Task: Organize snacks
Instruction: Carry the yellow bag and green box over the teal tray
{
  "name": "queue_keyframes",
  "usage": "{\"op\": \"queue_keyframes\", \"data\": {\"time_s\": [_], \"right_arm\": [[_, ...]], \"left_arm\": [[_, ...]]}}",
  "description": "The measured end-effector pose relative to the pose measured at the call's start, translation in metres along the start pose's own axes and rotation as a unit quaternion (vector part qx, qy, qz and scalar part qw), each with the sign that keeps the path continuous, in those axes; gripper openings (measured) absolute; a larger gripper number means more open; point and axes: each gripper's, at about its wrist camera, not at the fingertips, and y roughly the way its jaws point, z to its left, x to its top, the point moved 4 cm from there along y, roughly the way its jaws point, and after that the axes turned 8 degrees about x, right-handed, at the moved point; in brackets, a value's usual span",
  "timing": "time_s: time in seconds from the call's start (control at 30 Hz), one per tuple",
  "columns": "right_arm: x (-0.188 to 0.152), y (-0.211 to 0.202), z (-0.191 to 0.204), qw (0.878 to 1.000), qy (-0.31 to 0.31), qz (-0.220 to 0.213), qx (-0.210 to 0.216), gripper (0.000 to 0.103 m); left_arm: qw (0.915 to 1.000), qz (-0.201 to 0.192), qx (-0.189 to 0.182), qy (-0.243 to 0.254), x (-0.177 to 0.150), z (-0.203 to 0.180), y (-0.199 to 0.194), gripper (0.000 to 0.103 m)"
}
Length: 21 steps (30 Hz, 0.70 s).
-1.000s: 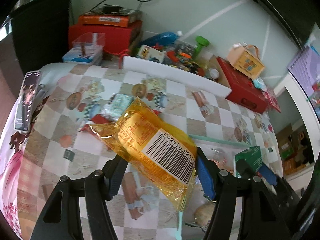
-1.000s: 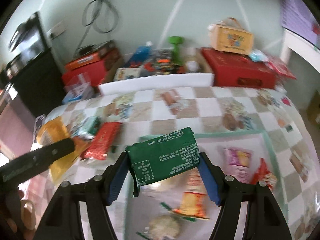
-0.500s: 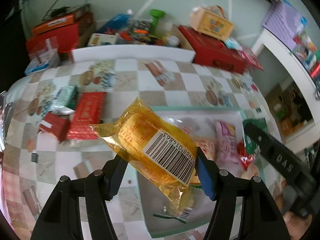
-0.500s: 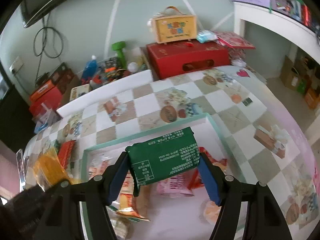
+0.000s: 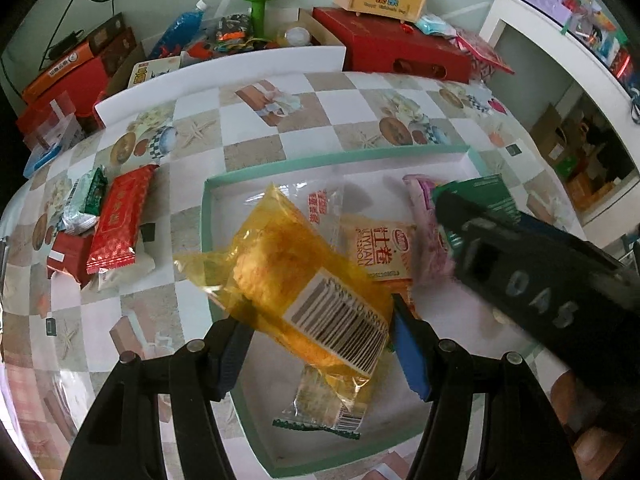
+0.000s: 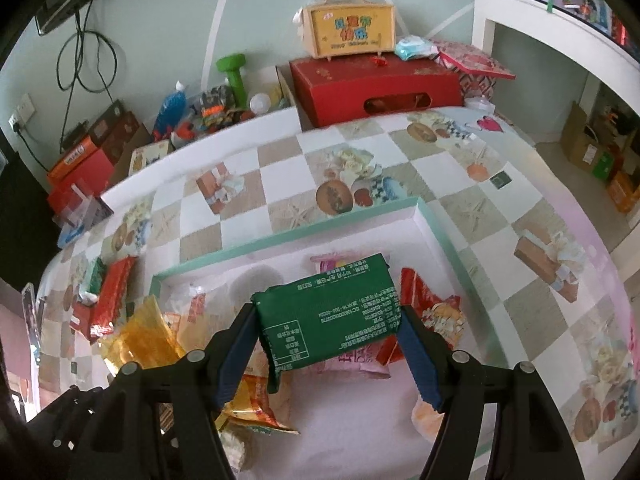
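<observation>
snacks now hang over the tray [image 5: 208, 216] (both grippers clamped): yellow packet [image 5: 304, 284] left, green packet [image 6: 332, 316] right.

A cluttered room corner behind a checkered tabletop [image 6: 280, 184]

A pale green wall [image 6: 168, 12] crossed by white lines is seen at the back, with black cables [image 6: 86, 60] hung beside a wall socket [image 6: 22, 114]. Red boxes [image 6: 376, 88] are stacked along the far edge, a yellow carry case [image 6: 352, 32] set on top of one. A green dumbbell [image 6: 234, 76] is stood among clutter. White shelving [image 6: 560, 60] is placed at the right, cardboard boxes [image 6: 592, 152] beneath it. Soft daylight is cast throughout.
</observation>
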Motion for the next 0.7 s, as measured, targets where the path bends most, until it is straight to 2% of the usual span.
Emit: {"op": "queue_keyframes", "data": {"time_s": [0.27,0.7], "right_arm": [[-0.011,0.022,0.014,0.999,-0.024,0.042,0.003,0.074],[-0.014,0.032,0.015,0.998,-0.022,0.053,0.003,0.075]], "left_arm": [[0.9996,0.029,-0.002,-0.006,-0.004,0.004,0.021,0.067],[0.9987,0.033,-0.025,-0.031,0.001,0.011,0.033,0.067]]}}
